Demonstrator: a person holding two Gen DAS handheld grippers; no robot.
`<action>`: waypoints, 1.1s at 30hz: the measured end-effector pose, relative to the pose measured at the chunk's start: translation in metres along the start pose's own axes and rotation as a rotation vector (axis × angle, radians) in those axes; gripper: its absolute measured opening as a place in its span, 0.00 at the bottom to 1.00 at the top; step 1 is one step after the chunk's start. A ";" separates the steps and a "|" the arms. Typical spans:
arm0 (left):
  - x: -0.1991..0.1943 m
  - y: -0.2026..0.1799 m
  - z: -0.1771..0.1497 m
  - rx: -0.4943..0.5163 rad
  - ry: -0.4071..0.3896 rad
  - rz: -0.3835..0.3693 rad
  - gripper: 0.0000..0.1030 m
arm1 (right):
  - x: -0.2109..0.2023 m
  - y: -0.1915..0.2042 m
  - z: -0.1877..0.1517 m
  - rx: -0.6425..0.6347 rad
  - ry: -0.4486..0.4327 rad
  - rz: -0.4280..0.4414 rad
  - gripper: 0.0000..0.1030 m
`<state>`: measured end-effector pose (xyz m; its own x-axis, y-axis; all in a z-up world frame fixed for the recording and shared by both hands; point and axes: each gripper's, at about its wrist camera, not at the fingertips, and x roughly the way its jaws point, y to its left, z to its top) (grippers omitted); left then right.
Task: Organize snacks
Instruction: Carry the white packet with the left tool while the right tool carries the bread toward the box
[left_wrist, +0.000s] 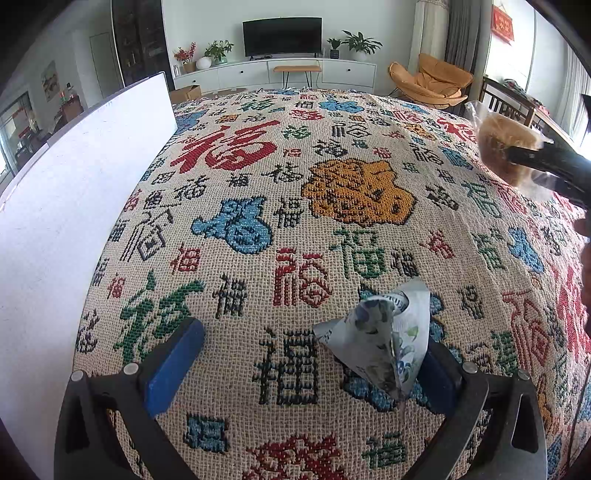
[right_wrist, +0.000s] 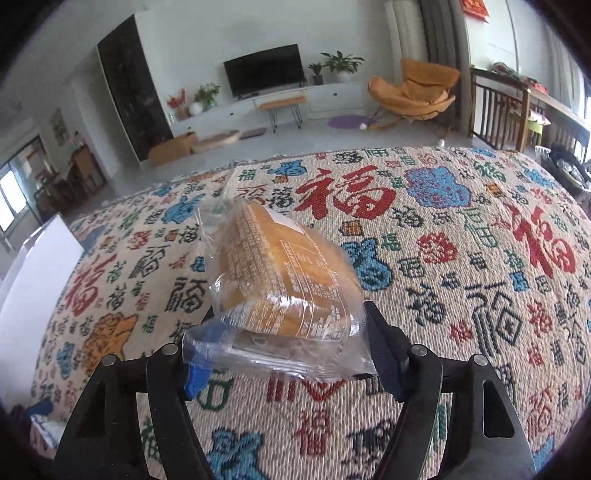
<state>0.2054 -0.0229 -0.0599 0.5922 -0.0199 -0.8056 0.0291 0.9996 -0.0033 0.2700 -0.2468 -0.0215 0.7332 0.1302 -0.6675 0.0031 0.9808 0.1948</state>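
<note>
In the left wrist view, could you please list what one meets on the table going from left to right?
White box → triangular floral packet → wrapped cake held by the right gripper, all over the patterned cloth.

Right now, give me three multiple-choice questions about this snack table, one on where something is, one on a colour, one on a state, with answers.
1. Where is the white board?
A. Standing along the table's left edge in the left wrist view
B. Lying flat at the centre
C. Leaning on the orange chair

2. What colour are the pads on the left gripper?
A. Red
B. Blue
C. Yellow

3. What state is the clear-wrapped cake in?
A. Lying loose on the cloth
B. Unwrapped on a plate
C. Held between the fingers of the right gripper

Answers:
1 A, the board stands upright beside the patterned cloth.
2 B, both inner pads show blue.
3 C, the wrapper sits clamped between both pads, above the cloth.
</note>
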 end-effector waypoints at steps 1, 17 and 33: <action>0.000 0.000 0.000 0.000 0.000 0.000 1.00 | -0.005 0.000 -0.001 0.002 -0.005 0.007 0.70; 0.000 0.001 0.000 0.000 0.000 -0.001 1.00 | -0.083 -0.042 -0.096 0.420 0.148 0.511 0.69; -0.014 -0.024 -0.004 0.130 -0.009 -0.133 0.98 | -0.163 -0.024 -0.121 0.159 0.154 0.180 0.74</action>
<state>0.1932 -0.0468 -0.0514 0.5831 -0.1527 -0.7979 0.2110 0.9769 -0.0328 0.0683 -0.2743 -0.0047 0.6200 0.3325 -0.7107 -0.0023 0.9065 0.4221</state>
